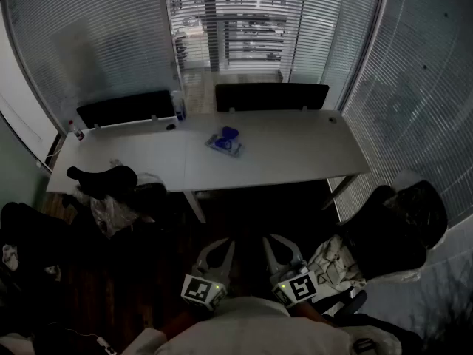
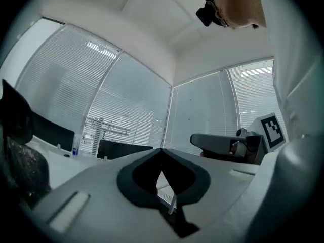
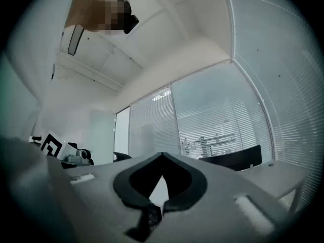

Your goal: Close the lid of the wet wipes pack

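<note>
The wet wipes pack (image 1: 224, 142), blue and white, lies near the middle of the white table (image 1: 295, 150), far ahead of both grippers. A darker blue part at its far end may be the lid; it is too small to tell how it stands. My left gripper (image 1: 219, 248) and right gripper (image 1: 279, 247) are held side by side close to my chest, well short of the table's near edge. In the left gripper view the left gripper's (image 2: 162, 151) jaws meet with nothing between them. The right gripper's (image 3: 162, 155) jaws are likewise shut and hold nothing.
Two black panels (image 1: 126, 107) (image 1: 271, 96) and a small bottle (image 1: 178, 103) stand along the table's far edge. Office chairs sit at the left (image 1: 103, 176) and right (image 1: 399, 228), with a light bag (image 1: 336, 265) near my right gripper. Blinds cover the glass walls.
</note>
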`<control>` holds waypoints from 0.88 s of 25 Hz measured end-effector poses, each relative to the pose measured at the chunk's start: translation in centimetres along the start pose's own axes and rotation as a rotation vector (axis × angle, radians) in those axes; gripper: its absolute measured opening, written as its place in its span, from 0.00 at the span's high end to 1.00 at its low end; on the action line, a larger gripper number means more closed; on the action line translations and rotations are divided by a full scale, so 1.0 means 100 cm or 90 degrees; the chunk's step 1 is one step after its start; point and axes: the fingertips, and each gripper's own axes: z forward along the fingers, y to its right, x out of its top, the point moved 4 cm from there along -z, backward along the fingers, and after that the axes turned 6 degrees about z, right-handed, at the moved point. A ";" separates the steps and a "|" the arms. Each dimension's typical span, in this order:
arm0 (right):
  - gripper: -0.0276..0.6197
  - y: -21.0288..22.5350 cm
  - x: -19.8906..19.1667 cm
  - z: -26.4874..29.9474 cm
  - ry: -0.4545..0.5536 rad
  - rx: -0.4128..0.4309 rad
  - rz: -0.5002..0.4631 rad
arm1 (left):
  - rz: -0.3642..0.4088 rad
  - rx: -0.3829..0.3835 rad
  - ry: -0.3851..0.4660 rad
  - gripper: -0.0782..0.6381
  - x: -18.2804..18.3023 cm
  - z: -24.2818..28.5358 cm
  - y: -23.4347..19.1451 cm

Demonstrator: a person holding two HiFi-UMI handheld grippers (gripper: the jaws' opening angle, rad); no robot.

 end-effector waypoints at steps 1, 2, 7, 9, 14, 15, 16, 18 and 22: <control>0.96 0.000 0.000 -0.001 0.002 0.001 0.003 | -0.002 0.002 -0.001 0.90 0.001 0.000 0.000; 0.96 0.000 0.000 -0.001 0.005 0.002 0.004 | -0.004 0.003 -0.001 0.90 0.001 0.001 0.001; 0.96 0.002 0.000 -0.003 0.004 0.006 0.003 | -0.017 -0.003 -0.011 0.90 -0.003 0.003 0.006; 0.96 0.003 0.000 -0.004 0.002 0.002 0.009 | -0.015 -0.005 -0.016 0.90 -0.004 0.003 0.009; 0.96 0.012 0.001 -0.012 0.011 -0.004 0.048 | -0.021 -0.003 -0.025 0.90 -0.007 0.006 0.016; 0.96 0.013 0.003 -0.014 0.018 -0.004 0.058 | -0.020 -0.004 -0.026 0.90 -0.007 0.008 0.018; 0.96 0.015 0.005 -0.016 0.023 -0.004 0.061 | -0.015 -0.006 -0.021 0.90 -0.005 0.010 0.020; 0.96 0.020 0.005 -0.021 0.028 -0.005 0.060 | -0.007 -0.011 -0.016 0.90 -0.002 0.016 0.025; 0.96 0.036 0.005 -0.032 0.023 -0.010 0.076 | -0.010 -0.015 -0.019 0.90 -0.005 0.028 0.039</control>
